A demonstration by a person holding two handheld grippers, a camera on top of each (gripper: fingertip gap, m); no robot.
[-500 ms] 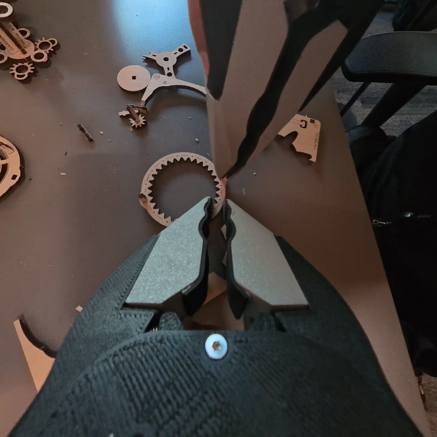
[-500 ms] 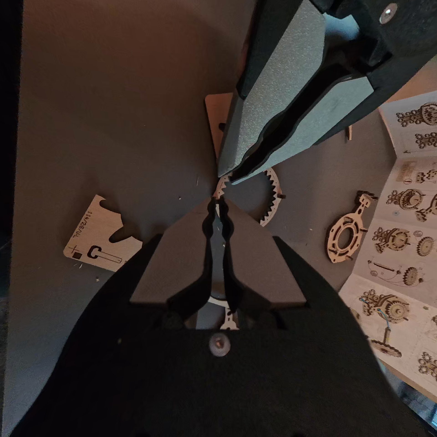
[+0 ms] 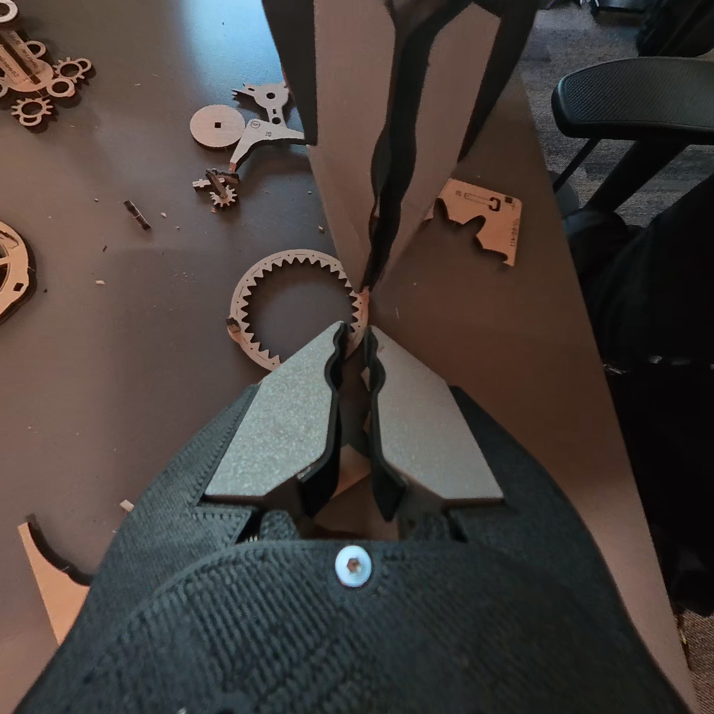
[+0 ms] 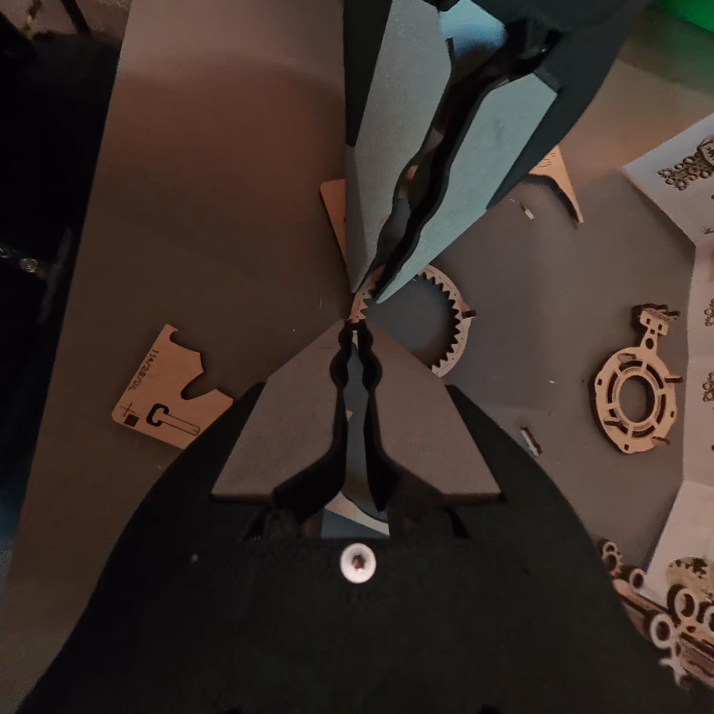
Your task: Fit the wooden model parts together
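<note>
Wooden ring gear [image 3: 270, 284] with teeth on the inside lies flat on our dark table [image 3: 116, 347], near its right edge. Our left gripper [image 3: 357, 332] and right gripper [image 4: 353, 326] both meet at the same side of the ring; each is nearly closed, but we cannot tell if either pinches the wood. A flat wooden offcut [image 4: 162, 390] with burned-in letters and numbers lies close by. A printed instruction sheet [image 4: 701, 301] shows pictures of gears.

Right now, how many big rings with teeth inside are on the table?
1. The ring lies flat on the dark table, its edge where the tips of the left gripper and right gripper meet. Others may be hidden.
</note>
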